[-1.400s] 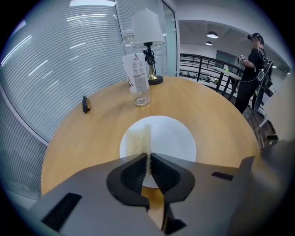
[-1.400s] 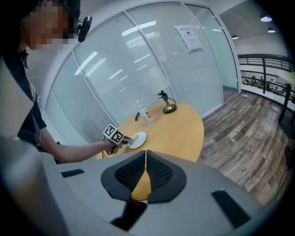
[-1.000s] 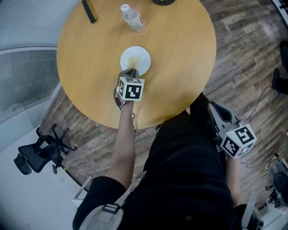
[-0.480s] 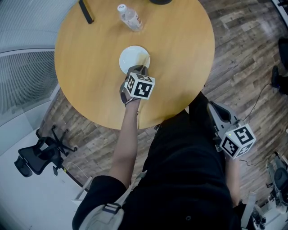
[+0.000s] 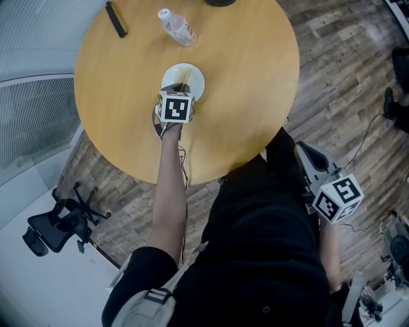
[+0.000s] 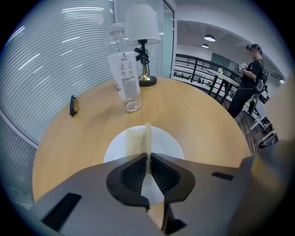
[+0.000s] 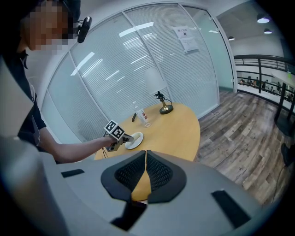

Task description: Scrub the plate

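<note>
A small white plate [image 5: 192, 80] lies on the round wooden table [image 5: 243, 76]; it also shows in the left gripper view as the plate [image 6: 168, 146] and far off as the plate [image 7: 135, 140]. My left gripper [image 5: 181, 87] is shut on a thin yellow scrub cloth [image 6: 138, 140] that hangs over the plate's middle. My right gripper [image 7: 145, 168] is shut with nothing in it, held low beside my right hip, well off the table; its marker cube [image 5: 337, 198] shows at the head view's right.
A clear plastic bottle [image 5: 176, 27] stands just beyond the plate, a black pen-like object [image 5: 115, 19] lies at the far left of the table, and a small lamp [image 6: 143, 41] stands at the back. An office chair [image 5: 54, 230] is on the floor left. A person [image 6: 249, 78] stands far off.
My left gripper with the cloth swept right over the plate, then back left and further onto the plate's middle. The right gripper stayed where it was.
</note>
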### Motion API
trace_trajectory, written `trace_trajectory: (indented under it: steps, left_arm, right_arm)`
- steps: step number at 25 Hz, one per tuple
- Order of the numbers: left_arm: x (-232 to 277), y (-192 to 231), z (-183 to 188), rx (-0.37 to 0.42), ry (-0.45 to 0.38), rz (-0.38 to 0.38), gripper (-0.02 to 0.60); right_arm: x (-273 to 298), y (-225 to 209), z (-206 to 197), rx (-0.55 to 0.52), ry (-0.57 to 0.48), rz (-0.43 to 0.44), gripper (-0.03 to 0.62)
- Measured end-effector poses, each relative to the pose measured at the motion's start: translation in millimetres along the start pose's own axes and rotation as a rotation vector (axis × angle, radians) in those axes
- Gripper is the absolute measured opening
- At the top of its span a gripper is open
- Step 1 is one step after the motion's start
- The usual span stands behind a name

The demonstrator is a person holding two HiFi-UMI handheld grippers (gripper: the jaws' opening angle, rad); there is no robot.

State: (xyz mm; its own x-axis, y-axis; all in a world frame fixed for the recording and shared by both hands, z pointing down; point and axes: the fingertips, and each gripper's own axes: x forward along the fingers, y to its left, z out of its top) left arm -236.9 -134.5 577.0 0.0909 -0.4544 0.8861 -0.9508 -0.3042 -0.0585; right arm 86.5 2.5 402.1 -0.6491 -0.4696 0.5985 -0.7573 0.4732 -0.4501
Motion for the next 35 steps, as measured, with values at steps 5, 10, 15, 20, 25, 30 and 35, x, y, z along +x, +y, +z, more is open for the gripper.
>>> trace_trajectory:
  steps: [5,10,15,20,25,30,35]
  left_arm:
    - [5.8,28.2,-8.5,-0.023,0.032,0.027,0.035]
    - [3.0,14.5,-7.3,0.021,0.031,0.027,0.035]
    - [-0.1,-12.4,-16.4,0.039,0.008,0.013,0.035]
    - [-14.4,-38.2,-26.3,0.065,-0.016,-0.014,0.035]
    - [-37.2,-50.4,-26.5,0.042,-0.086,-0.024,0.035]
    - [-85.8,-70.9,-5.9,-0.021,-0.223,-0.074,0.035]
    - [-155.7,-110.1,34.0,-0.095,-0.475,-0.270,0.035]
  right_arm:
    - [-3.2,-11.4,6.1,0.009,-0.016,-0.034,0.020]
    - [-14.4,-24.7,12.2,0.002,-0.034,-0.069,0.020]
    - [-23.4,-33.2,19.3,-0.021,-0.041,-0.082,0.020]
    - [-33.9,-41.8,30.3,-0.050,-0.059,-0.080,0.020]
    - [-36.4,-38.7,42.5,-0.099,-0.064,-0.038,0.020]
    - [-34.4,-26.2,49.9,-0.158,-0.053,0.034,0.020]
    - [-22.2,-7.1,60.8,-0.206,-0.057,0.121,0.020]
